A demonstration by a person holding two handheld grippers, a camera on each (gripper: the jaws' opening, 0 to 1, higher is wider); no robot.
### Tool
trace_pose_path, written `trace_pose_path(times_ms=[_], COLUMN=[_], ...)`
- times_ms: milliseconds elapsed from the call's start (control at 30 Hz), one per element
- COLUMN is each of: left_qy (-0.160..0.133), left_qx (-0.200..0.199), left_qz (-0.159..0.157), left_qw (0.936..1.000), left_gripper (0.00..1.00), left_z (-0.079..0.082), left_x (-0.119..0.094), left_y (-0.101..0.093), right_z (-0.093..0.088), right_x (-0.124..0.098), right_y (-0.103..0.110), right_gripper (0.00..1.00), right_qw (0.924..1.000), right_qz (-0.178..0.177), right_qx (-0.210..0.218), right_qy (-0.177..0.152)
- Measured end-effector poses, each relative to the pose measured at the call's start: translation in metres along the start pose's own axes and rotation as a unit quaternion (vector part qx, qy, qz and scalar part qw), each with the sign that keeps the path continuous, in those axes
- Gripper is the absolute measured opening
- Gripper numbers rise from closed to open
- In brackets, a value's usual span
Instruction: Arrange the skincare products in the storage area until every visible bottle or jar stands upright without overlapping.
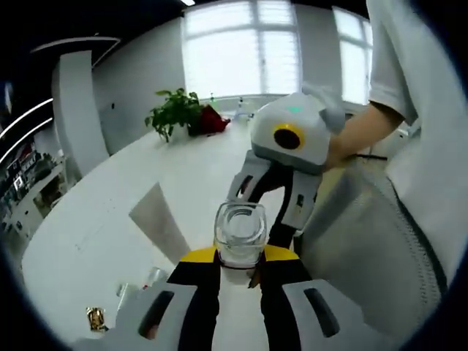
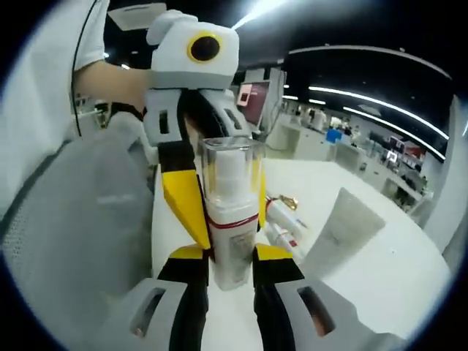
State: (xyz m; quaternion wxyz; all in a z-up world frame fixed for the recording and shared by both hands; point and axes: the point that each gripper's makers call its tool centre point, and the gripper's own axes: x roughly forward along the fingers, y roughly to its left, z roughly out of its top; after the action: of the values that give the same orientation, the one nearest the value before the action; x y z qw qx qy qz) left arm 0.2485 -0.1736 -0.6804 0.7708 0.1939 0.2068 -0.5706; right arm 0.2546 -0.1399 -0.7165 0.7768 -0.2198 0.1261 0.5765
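Gripping clear-capped bottle (image 2: 230, 219) between both tongs, left (image 1: 240, 272), right (image 2: 232, 262).

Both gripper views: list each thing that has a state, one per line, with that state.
spray bottle: upright, clear cap on, gripped by both grippers.
left gripper: shut on the spray bottle.
right gripper: shut on the spray bottle.
white tube: standing on the table, leaning.
small bottles: lying on their sides on the white table.
potted plant: upright at the table's far edge.
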Motion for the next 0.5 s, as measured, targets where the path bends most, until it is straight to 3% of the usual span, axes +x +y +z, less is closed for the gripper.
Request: trace_pose_path(times_ms=[200,500], left_qy=[0.023,0.044], left_qx=[-0.001,-0.005], left_qz=[-0.013,-0.035], left_qw=[0.9996,0.9984], left_gripper=[0.16,0.16], left_z=[-0.024,-0.047], left_x=[0.021,0.046], left_y=[0.004,0.008], right_z=[-0.032,-0.067], right_x=[0.013,0.023], right_y=[0.001,-0.002], right_gripper=[0.22,0.22], right_qw=[0.9989,0.9967], right_qz=[0.003,0.009], right_qx=[0.022,0.043], right_qy=[0.042,0.069])
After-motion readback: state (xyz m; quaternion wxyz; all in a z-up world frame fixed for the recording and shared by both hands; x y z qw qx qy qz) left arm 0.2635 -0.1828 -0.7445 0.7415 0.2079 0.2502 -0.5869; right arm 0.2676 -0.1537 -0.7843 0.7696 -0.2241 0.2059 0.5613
